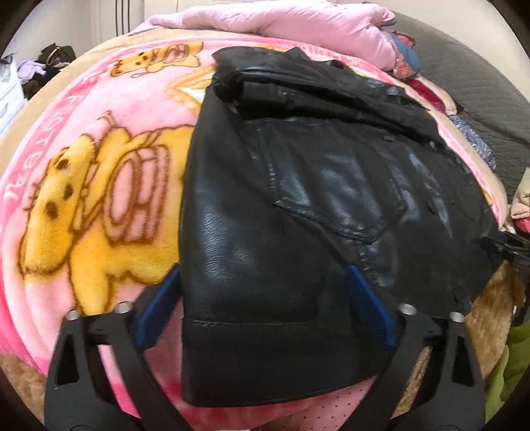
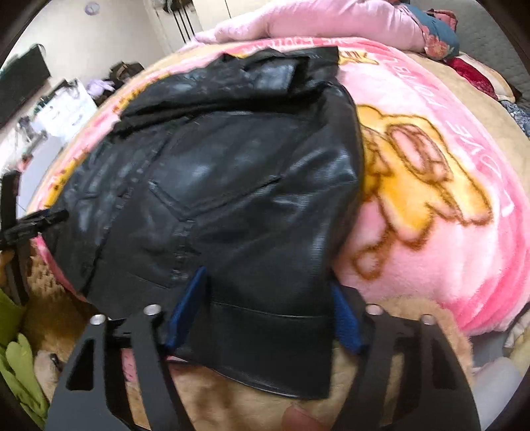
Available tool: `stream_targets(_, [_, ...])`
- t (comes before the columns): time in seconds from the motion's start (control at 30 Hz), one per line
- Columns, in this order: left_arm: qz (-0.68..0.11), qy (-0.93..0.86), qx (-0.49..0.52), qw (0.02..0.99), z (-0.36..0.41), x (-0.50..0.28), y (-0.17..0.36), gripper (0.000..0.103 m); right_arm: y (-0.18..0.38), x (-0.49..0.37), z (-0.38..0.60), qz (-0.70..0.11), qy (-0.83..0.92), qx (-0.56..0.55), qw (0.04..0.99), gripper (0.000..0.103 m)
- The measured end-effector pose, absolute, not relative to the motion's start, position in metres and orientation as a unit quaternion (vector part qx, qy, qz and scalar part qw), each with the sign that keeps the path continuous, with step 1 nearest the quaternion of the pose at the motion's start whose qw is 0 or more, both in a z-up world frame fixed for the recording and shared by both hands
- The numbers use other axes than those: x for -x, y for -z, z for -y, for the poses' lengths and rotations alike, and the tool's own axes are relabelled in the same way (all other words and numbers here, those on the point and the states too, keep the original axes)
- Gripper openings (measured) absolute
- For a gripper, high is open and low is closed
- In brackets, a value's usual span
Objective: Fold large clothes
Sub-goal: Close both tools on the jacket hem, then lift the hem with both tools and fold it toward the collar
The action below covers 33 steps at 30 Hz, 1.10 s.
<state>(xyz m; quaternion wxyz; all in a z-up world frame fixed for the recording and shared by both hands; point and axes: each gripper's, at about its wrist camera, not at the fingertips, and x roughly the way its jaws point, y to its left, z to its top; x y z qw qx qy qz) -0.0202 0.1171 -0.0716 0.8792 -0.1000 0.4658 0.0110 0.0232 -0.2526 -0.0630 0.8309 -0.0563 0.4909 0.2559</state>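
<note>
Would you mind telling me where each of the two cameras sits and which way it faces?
Left wrist: on the left gripper, looking steeply down at the black leather jacket; its blue fingers straddle a cuffed sleeve end.
Right wrist: on the right gripper, looking steeply down; its fingers flank the other sleeve end of the jacket.
Shared: the jacket, the pink cartoon blanket, the pink quilt.
</note>
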Motion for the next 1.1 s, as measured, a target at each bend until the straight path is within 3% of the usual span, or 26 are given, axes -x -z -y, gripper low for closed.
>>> stream_targets(0.07, [-0.462,-0.013,0.107,0.88,-0.117,0.019,0.072,0.077,0.063,-0.029,0.254,-0.496,-0.265,0.055,0.825,0.058])
stream_targets(0.13, [-0.458,-0.014,0.111,0.882,-0.118,0.018,0.072,0.066,0.064,-0.03,0.255,-0.493,-0.272,0.056,0.824,0.054])
stream_targets(0.17, [-0.456,-0.014,0.115,0.882,-0.119,0.017,0.072,0.063,0.063,-0.029,0.256,-0.49,-0.273,0.054,0.826,0.046])
stream_targets(0.23, [-0.449,-0.017,0.13,0.884,-0.127,0.018,0.071,0.039,0.061,-0.028,0.264,-0.483,-0.267,0.032,0.833,0.033])
stream_targets(0.3, [-0.441,-0.014,0.149,0.885,-0.133,0.02,0.067,0.025,0.059,-0.029,0.274,-0.482,-0.261,-0.003,0.837,0.021])
stream_targets(0.33, [-0.436,-0.01,0.151,0.887,-0.134,0.021,0.065,0.019,0.058,-0.027,0.277,-0.478,-0.263,-0.017,0.838,0.019])
stream_targets(0.53, [-0.408,-0.002,0.134,0.903,-0.127,0.029,0.045,0.012,0.038,-0.011,0.295,-0.435,-0.285,-0.081,0.85,0.01])
stream_targets(1.1, [-0.356,0.04,0.141,0.923,-0.128,0.061,0.001,0.008,0.009,0.007,0.316,-0.415,-0.281,-0.117,0.857,0.009])
